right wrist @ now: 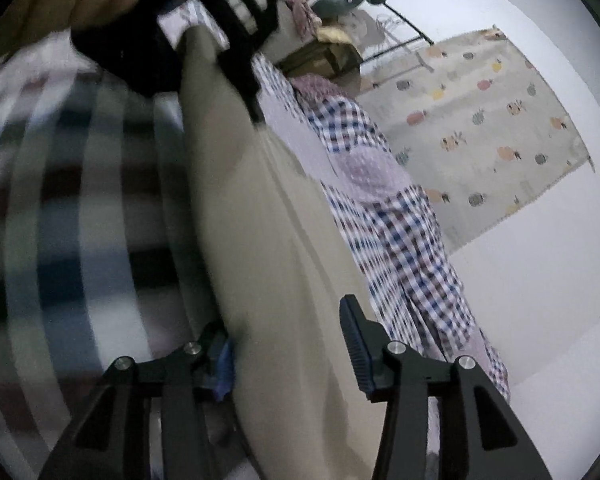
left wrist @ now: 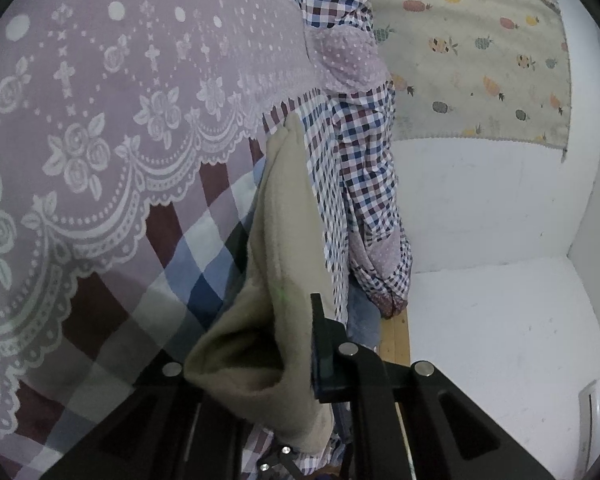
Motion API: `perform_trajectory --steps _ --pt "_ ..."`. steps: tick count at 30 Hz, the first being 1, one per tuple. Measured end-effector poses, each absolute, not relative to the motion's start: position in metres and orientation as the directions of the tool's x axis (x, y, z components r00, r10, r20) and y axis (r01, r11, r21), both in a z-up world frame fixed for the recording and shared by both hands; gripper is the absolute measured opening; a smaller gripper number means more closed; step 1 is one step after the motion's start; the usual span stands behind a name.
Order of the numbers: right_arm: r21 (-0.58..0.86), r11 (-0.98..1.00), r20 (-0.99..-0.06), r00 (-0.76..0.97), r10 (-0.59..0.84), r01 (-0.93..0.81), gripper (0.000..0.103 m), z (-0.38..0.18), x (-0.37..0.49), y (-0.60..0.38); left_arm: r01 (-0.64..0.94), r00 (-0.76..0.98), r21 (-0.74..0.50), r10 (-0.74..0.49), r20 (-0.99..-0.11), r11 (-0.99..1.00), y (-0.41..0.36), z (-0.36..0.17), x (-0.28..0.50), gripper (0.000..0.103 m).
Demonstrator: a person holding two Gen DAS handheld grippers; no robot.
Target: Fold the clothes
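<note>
While the left gripper (left wrist: pixel 256 364) bites on a bunched corner of the soft beige fleece cloth (left wrist: pixel 278 216), its black fingers (left wrist: pixel 326 344) press close together with the fabric squeezed between them. From this grasp the beige cloth stretches away in a narrow fold along the edge of the bed.

The right gripper (right wrist: pixel 288 344) has its two jaws standing apart, and the same beige fleece cloth (right wrist: pixel 268 240) passes through the gap between them. The ribbed pad (right wrist: pixel 356 344) on one finger does not touch the fabric on that side, so this gripper is released and holds nothing. Further along the cloth, the left gripper (right wrist: pixel 236 56) shows as a dark shape clamped on the far end.

Under and beside the beige cloth lies a large-checked bed cover in blue, maroon and white (left wrist: pixel 188 264). A lilac lace-patterned sheet with white roses and dots (left wrist: pixel 112 92) covers it partly. A small-checked blue, red and white shirt (left wrist: pixel 364 168) hangs over the bed's edge, just beside the cloth. Beyond, a pale play mat printed with pineapples (left wrist: pixel 484 68) lies on the white floor (left wrist: pixel 500 320).
</note>
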State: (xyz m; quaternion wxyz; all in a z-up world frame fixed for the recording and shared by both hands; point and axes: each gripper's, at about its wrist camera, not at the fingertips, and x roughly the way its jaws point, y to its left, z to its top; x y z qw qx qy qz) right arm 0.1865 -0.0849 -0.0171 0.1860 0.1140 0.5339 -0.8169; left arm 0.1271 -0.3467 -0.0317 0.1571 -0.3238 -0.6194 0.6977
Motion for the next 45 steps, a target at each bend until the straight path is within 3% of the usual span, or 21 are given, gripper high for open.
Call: perform_trajectory --steps 16,27,30,32,34,45 --pt "-0.887 -0.334 -0.375 -0.919 0.119 0.319 0.050 -0.015 0.172 0.097 0.182 -0.768 -0.972 0.595 -0.236 -0.150 -0.356 -0.027 0.118 0.006" --pt "-0.919 -0.286 -0.321 -0.935 0.147 0.271 0.050 -0.024 0.184 0.148 0.201 -0.770 -0.961 0.577 -0.273 -0.187 -0.352 -0.027 0.113 0.006" --pt "-0.924 -0.271 -0.311 -0.942 0.123 0.270 0.042 -0.028 0.185 0.149 0.206 -0.769 -0.957 0.570 -0.288 -0.206 -0.351 -0.028 0.112 0.006" --pt "-0.925 -0.249 -0.322 -0.940 0.113 0.287 0.024 -0.033 0.185 0.146 0.209 -0.770 -0.954 0.566 -0.296 -0.215 -0.350 -0.028 0.112 0.006" --pt "-0.922 -0.241 -0.334 -0.936 0.107 0.301 0.014 -0.037 0.185 0.145 0.211 -0.772 -0.954 0.563 -0.296 -0.213 -0.350 -0.029 0.112 0.006" --pt "-0.876 -0.362 -0.369 -0.927 0.073 0.320 0.006 0.001 0.205 0.158 0.206 -0.773 -0.944 0.548 -0.319 -0.258 -0.347 -0.015 0.132 0.006"
